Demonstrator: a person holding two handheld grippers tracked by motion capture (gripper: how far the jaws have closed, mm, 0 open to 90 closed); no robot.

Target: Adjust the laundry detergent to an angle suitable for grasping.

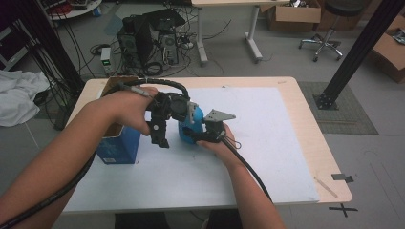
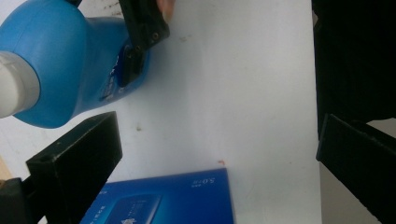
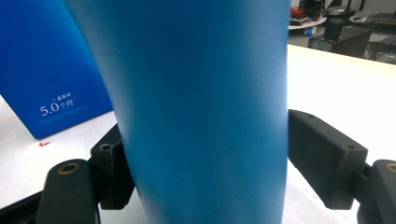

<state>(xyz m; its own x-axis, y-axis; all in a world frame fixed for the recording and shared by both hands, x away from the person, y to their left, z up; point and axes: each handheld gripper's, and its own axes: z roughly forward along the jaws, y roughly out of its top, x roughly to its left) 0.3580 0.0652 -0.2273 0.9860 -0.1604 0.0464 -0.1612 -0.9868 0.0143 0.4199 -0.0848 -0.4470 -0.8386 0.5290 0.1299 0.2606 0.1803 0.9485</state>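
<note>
A blue plastic bottle (image 1: 192,125) with a white cap (image 2: 14,88) is held over the white mat, and my right gripper (image 1: 197,136) is shut on its body. In the right gripper view the bottle (image 3: 201,107) stands between both jaws, which press its sides. My left gripper (image 1: 159,134) hangs just left of the bottle, pointing down at the mat. Its jaws stand wide apart in the left gripper view (image 2: 217,149), with nothing between them. There the bottle (image 2: 70,56) lies at upper left, apart from the jaws. A blue box (image 1: 118,144) stands left of both grippers.
A white mat (image 1: 272,138) covers most of the wooden table (image 1: 315,143). The blue box (image 2: 163,200) has white print and an open top. Beyond the table are computer towers (image 1: 148,40), cables and a black post (image 1: 353,52).
</note>
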